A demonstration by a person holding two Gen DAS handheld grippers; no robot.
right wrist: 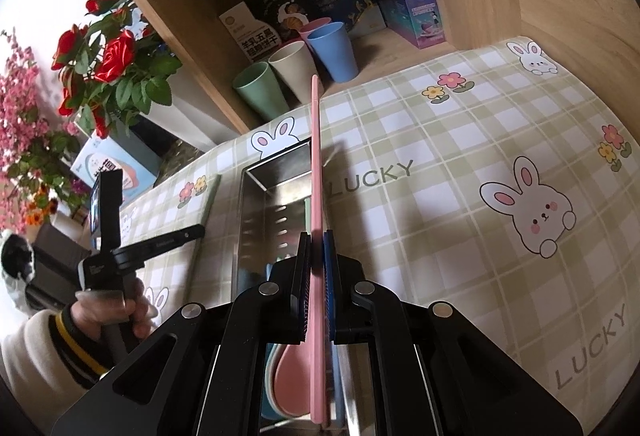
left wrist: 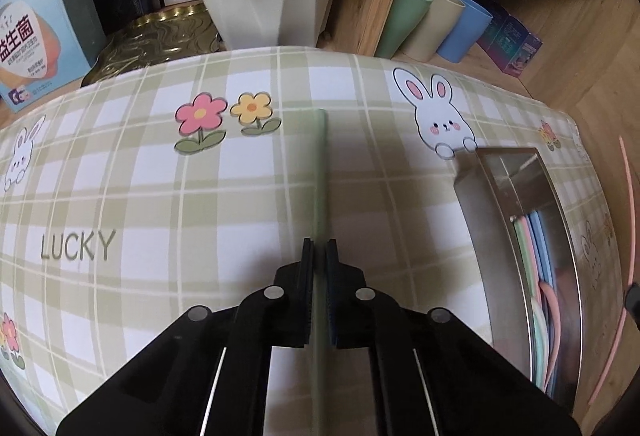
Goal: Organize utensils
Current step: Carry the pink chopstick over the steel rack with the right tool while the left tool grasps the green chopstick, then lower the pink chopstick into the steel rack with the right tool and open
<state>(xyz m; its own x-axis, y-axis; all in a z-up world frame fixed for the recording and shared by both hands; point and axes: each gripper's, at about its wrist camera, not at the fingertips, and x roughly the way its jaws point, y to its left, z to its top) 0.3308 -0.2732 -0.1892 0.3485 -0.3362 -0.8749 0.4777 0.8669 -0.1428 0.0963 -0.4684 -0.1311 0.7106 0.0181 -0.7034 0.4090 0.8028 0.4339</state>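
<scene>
Utensils gripped in both grippers over the checked tablecloth point(left wrist: 160, 176).
Left gripper point(left wrist: 319, 248) is clamped on a green utensil point(left wrist: 321, 164); right gripper point(right wrist: 317, 240) pinches a pink utensil point(right wrist: 316, 156) above the steel tray point(right wrist: 256, 204) near the cloth's shelf-side edge.

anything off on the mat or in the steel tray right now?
Nothing spilled or damaged. Both grippers are shut on thin utensils: the left gripper on a green utensil over the checked mat, the right gripper on a pink utensil above the steel tray. Cups stand upright.
</scene>
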